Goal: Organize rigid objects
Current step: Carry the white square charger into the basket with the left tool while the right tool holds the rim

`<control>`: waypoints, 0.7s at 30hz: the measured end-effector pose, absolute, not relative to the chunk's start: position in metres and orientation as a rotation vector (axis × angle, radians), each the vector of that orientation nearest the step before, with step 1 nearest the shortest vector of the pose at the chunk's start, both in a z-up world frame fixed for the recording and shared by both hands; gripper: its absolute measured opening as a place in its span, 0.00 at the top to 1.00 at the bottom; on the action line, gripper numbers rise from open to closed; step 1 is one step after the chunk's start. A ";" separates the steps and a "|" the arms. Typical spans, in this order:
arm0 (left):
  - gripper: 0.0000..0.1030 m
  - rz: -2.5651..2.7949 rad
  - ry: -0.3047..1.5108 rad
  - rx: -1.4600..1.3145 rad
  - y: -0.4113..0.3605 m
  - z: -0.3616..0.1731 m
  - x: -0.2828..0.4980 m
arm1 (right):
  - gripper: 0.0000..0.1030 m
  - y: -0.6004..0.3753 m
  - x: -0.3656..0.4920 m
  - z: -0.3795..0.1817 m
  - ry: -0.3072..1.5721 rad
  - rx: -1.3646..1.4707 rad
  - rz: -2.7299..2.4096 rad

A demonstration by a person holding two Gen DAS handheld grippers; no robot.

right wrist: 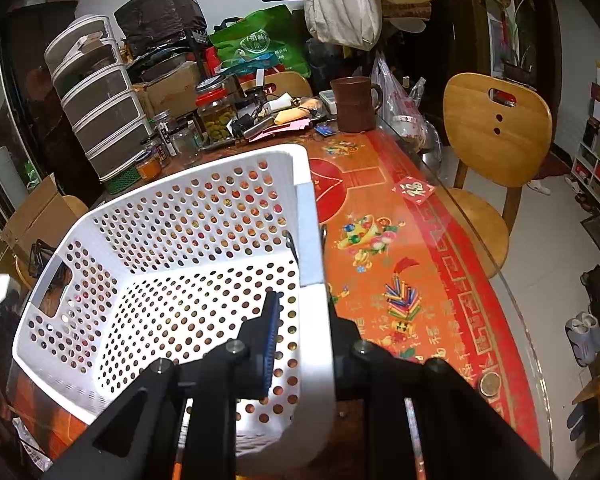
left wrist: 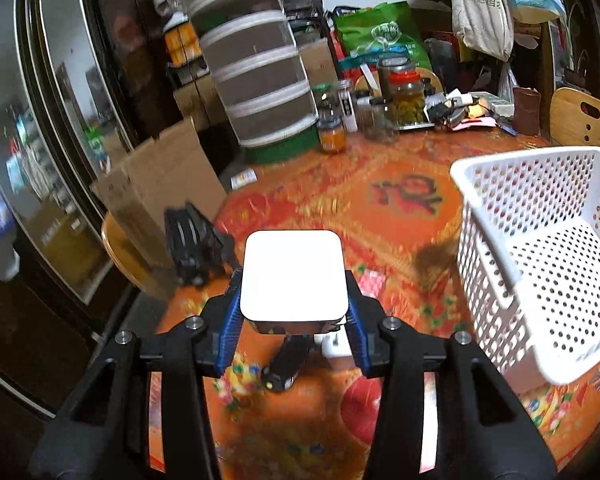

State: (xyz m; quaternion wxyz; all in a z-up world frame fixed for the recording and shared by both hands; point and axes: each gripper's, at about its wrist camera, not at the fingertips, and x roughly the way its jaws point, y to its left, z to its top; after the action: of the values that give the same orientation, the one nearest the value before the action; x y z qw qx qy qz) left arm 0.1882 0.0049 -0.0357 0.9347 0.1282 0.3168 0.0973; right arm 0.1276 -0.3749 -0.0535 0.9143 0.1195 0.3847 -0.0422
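white box (left wrist: 294,276) underside hidden, basket (right wrist: 172,240) perhaps empty

Left gripper (left wrist: 294,314), right gripper (right wrist: 302,344): black angular frames, silver screws, ribbed blue pads on fingers (left wrist: 231,320).

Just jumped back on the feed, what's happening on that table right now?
The left gripper is shut on a white square box, holding it above the orange patterned tablecloth, with the white perforated basket off to its right. The right gripper is clamped on that basket's side wall, one finger inside and the other outside. The basket looks empty in both views. A small black object and a white one lie on the cloth under the held box.
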 end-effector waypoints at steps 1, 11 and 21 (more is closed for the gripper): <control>0.59 0.196 0.641 0.275 -0.002 -0.029 0.190 | 0.83 -0.375 0.128 -0.054 0.792 0.245 -0.087; 0.59 0.125 0.611 0.405 -0.088 0.000 0.215 | 0.83 -0.376 0.127 -0.054 0.791 0.248 -0.076; 0.59 0.031 0.668 0.471 -0.145 -0.022 0.242 | 0.83 -0.375 0.129 -0.055 0.789 0.241 -0.079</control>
State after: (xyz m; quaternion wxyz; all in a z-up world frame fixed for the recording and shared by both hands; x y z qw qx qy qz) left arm 0.2423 -0.1447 -0.0224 0.9176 0.2290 0.3246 0.0151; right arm 0.1286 -0.3752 -0.0545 0.9154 0.1169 0.3833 -0.0385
